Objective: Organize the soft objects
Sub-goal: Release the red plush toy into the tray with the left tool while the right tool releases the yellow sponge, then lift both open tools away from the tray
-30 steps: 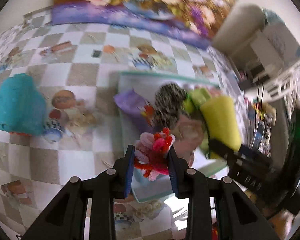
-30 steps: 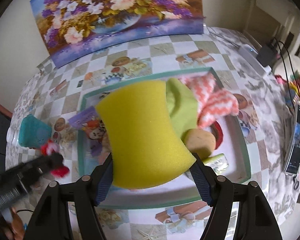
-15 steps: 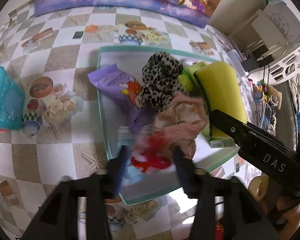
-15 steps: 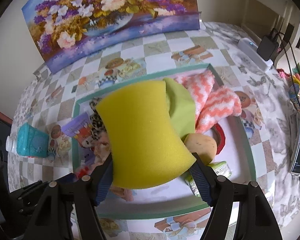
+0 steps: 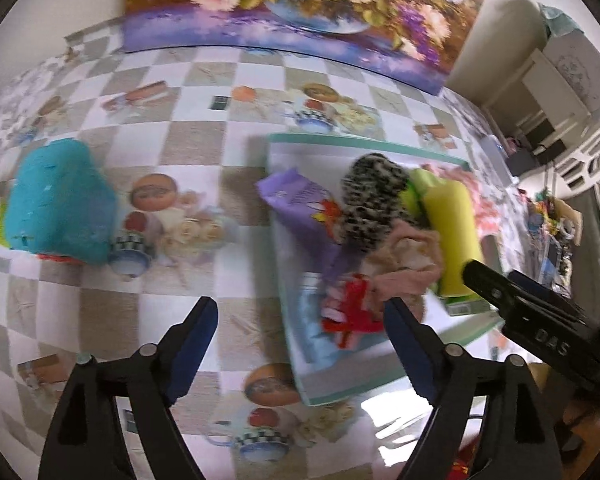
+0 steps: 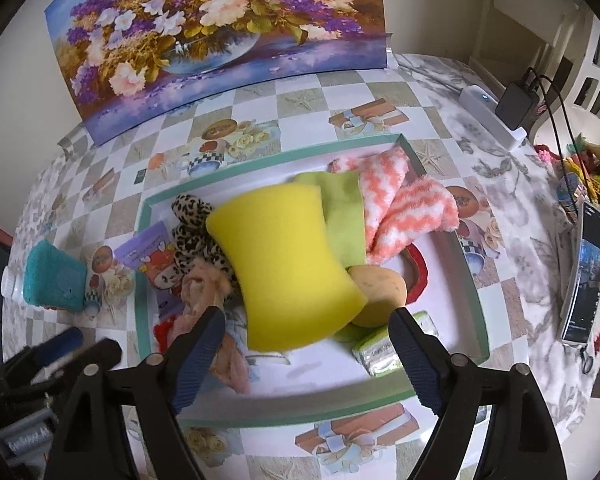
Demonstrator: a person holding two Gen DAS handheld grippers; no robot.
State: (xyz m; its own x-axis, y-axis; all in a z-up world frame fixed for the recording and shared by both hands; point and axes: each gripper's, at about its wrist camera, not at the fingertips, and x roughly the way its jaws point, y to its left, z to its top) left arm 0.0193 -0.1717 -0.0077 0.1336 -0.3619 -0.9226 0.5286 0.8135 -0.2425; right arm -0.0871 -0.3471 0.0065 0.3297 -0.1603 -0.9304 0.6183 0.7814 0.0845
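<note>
The red and pink fluffy toy (image 5: 350, 314) lies loose at the near end of the white tray with a teal rim (image 5: 364, 144). My left gripper (image 5: 300, 312) hangs above it, its jaws opening wide, with nothing pressed between the pads. In the right wrist view the yellow sponge (image 6: 288, 264) is blurred and rests on the pile in the tray (image 6: 470, 280). My right gripper (image 6: 306, 320) is just behind it, jaws opening, both pads clear of the sponge.
The tray also holds a leopard-print cloth (image 6: 192, 232), a purple packet (image 6: 148, 248), a green cloth (image 6: 344, 216), orange-white fluffy socks (image 6: 404, 204), a tan round sponge (image 6: 380, 288) and a pink cloth (image 6: 204, 292). A teal sponge (image 5: 56, 208) lies on the table at left. A phone (image 6: 584, 272) sits at right.
The left gripper opened and let the red and pink toy fall into the tray. The right gripper's jaws widened and the yellow sponge slipped out of them onto the pile.
</note>
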